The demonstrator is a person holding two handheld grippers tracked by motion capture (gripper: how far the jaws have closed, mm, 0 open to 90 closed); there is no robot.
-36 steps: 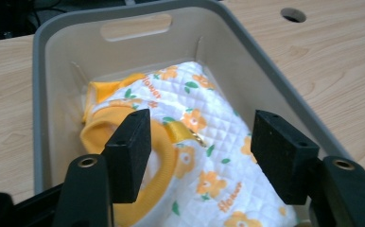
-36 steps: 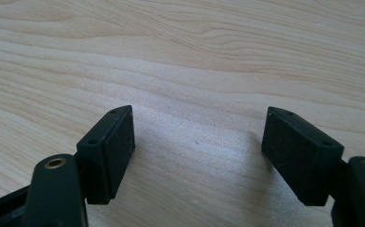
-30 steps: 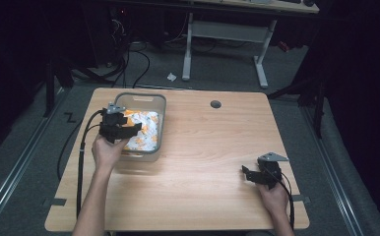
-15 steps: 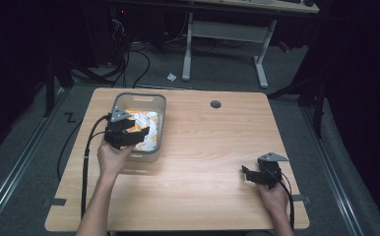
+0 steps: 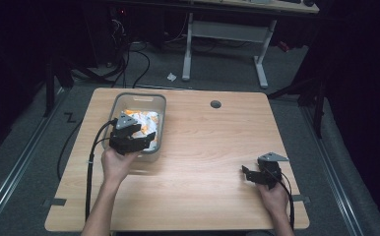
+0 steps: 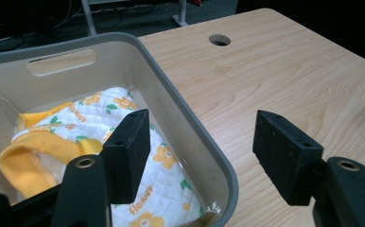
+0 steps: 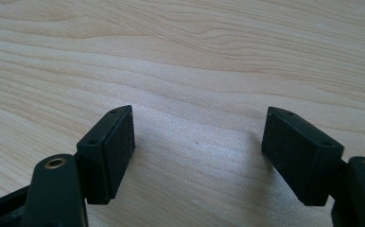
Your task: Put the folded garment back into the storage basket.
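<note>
The word "flower" is printed in orange on the cloth, readable twice among orange blossoms with green leaves. The cloth is white and quilted in a diamond stitch, edged with a soft yellow band, and it lies crumpled in the bin, so you cannot tell its long axis. The bin is smooth grey plastic with rounded corners and a slot handle in its far wall; it runs lengthwise away from you at the table's left rear. The table is pale wood-grain with a round hole near its back edge.

Your left gripper is spread wide, straddling the bin's wall, one jaw over the cloth, one outside. Your right gripper is also spread, empty, just above bare wood at the front right.
</note>
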